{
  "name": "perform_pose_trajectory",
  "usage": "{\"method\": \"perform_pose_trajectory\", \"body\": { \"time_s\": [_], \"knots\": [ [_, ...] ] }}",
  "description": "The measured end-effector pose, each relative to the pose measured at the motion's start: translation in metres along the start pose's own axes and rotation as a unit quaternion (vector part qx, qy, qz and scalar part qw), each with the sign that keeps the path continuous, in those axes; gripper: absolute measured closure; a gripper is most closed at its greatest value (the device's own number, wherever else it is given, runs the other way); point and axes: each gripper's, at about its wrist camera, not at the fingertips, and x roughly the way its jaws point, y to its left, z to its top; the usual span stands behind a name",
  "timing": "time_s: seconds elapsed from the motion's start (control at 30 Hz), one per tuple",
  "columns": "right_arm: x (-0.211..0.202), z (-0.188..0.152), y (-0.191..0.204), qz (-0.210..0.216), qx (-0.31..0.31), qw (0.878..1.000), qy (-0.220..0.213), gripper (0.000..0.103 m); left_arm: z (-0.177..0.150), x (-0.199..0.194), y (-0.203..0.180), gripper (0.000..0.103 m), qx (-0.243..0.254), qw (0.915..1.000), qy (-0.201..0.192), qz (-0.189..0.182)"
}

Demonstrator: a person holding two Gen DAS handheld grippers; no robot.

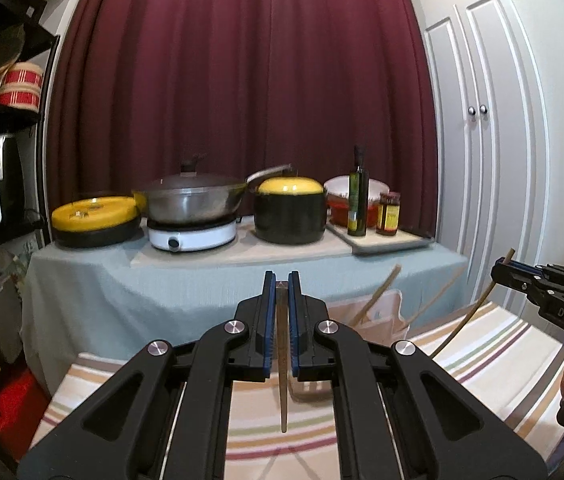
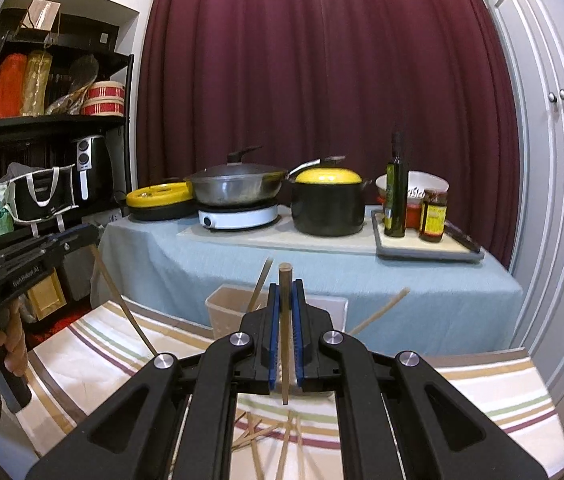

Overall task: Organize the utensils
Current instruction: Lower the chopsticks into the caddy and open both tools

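My left gripper [image 1: 281, 280] is shut on a brown chopstick [image 1: 283, 380] that hangs down between its blue pads over the striped cloth [image 1: 482, 344]. My right gripper [image 2: 287, 286] is shut on another chopstick [image 2: 284, 344], held upright with its round end above the fingertips. In the left wrist view the right gripper [image 1: 500, 270] shows at the right edge with its chopstick [image 1: 462, 324] slanting down. In the right wrist view the left gripper [image 2: 90, 234] shows at the left with its chopstick [image 2: 122, 300]. A clear holder [image 2: 228, 312] past the cloth holds leaning chopsticks [image 2: 260, 284]. Several loose chopsticks [image 2: 258, 436] lie below my right gripper.
A blue-covered table [image 2: 322, 272] behind carries a wok on a white hotplate [image 2: 238, 216], a black pot with a yellow lid [image 2: 328, 204], an oil bottle [image 2: 396, 196] and a jar [image 2: 434, 216] on a tray. A black shelf [image 2: 54, 120] stands left, white cupboard doors [image 2: 554, 160] right.
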Motion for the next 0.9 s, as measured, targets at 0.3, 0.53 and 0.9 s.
{"method": "perform_pose_trajectory", "body": {
  "time_s": [0.3, 0.53, 0.9],
  "knots": [
    [-0.009, 0.047, -0.014, -0.01, -0.021, 0.999, -0.038, 0.096, 0.064, -0.008, -0.008, 0.097, 0.012, 0.9982, -0.056, -0.016],
    [0.006, 0.071, -0.022, -0.018, -0.033, 0.998, -0.059, 0.096, 0.1, 0.001, -0.024, 0.096, 0.02, 0.9949, -0.096, -0.026],
    [0.043, 0.072, -0.03, -0.014, -0.037, 0.999, -0.038, 0.096, 0.105, 0.036, -0.04, 0.097, 0.022, 0.995, -0.091, -0.033]
  ]
}}
